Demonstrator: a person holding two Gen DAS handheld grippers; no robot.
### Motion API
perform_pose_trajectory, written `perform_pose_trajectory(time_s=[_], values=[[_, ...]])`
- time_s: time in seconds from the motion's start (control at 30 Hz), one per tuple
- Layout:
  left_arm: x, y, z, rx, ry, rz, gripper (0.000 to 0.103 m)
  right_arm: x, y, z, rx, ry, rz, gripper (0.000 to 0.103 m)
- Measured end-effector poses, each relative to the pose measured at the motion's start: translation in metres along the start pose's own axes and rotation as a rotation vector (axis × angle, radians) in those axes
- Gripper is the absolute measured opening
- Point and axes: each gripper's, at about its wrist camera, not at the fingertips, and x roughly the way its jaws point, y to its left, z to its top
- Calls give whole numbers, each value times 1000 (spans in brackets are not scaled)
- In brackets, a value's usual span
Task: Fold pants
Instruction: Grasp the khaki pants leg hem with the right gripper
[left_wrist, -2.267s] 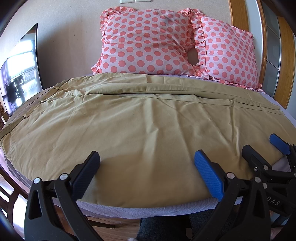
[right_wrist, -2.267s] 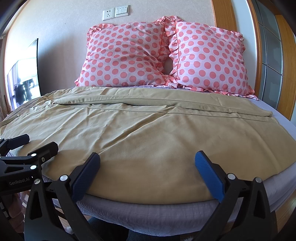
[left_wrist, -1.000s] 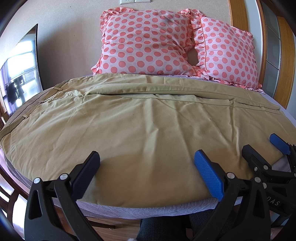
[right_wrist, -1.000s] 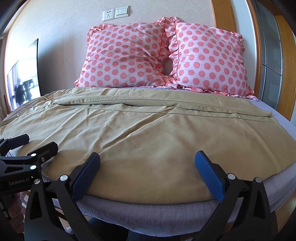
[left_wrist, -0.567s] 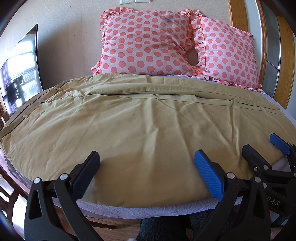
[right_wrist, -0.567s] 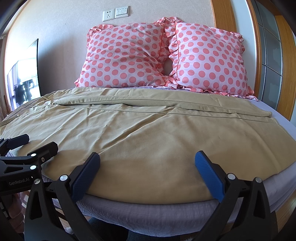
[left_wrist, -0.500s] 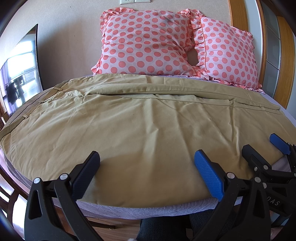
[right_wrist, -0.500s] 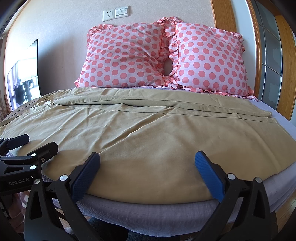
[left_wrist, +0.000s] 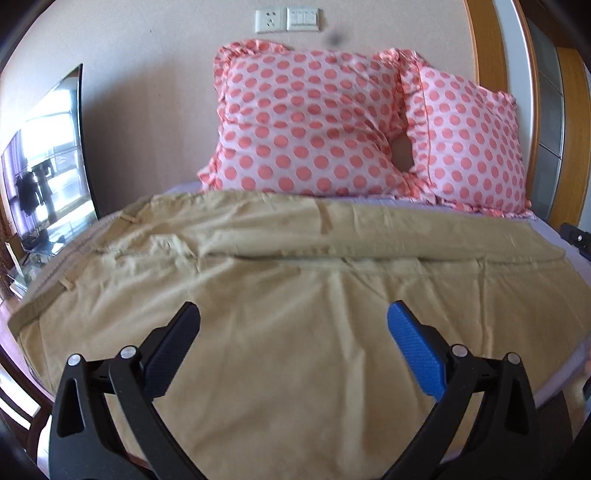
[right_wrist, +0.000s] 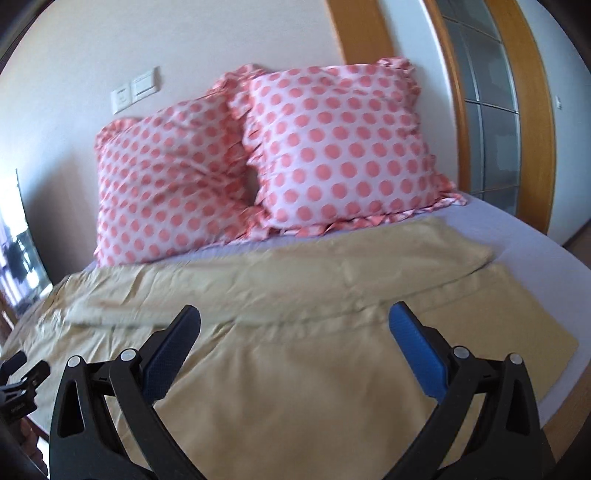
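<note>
Khaki pants (left_wrist: 295, 295) lie spread flat across the bed, waistband at the left, leg ends at the right (right_wrist: 517, 314). The far leg is folded along the back edge (right_wrist: 332, 273). My left gripper (left_wrist: 293, 332) is open and empty, held above the near leg towards the waist end. My right gripper (right_wrist: 293, 336) is open and empty, above the pants towards the leg ends. Part of the left gripper (right_wrist: 22, 373) shows at the left edge of the right wrist view.
Two pink polka-dot pillows (left_wrist: 306, 122) (right_wrist: 340, 144) lean on the wall behind the pants. The lilac bed sheet (right_wrist: 554, 251) shows at the right. A dark TV screen (left_wrist: 48, 166) stands at the left, a wooden door frame (right_wrist: 535, 110) at the right.
Both grippers have moved forward over the bed from its near edge. The right one has swung right towards the leg ends. Both stay open.
</note>
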Motion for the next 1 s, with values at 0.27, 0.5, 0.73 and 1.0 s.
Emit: perform_pose_trajectory(time_s=[0.27, 0.5, 0.73, 1.0], values=[[66, 35, 49, -113, 56, 24, 101, 137, -90, 97, 241, 167, -288, 72], [102, 48, 36, -187, 189, -77, 101, 248, -120, 107, 294, 327, -489, 61], [114, 37, 33, -144, 252, -135, 101, 297, -136, 93, 282, 388, -670, 61], [122, 42, 32, -177, 297, -135, 101, 266, -168, 74, 429, 273, -563, 10]])
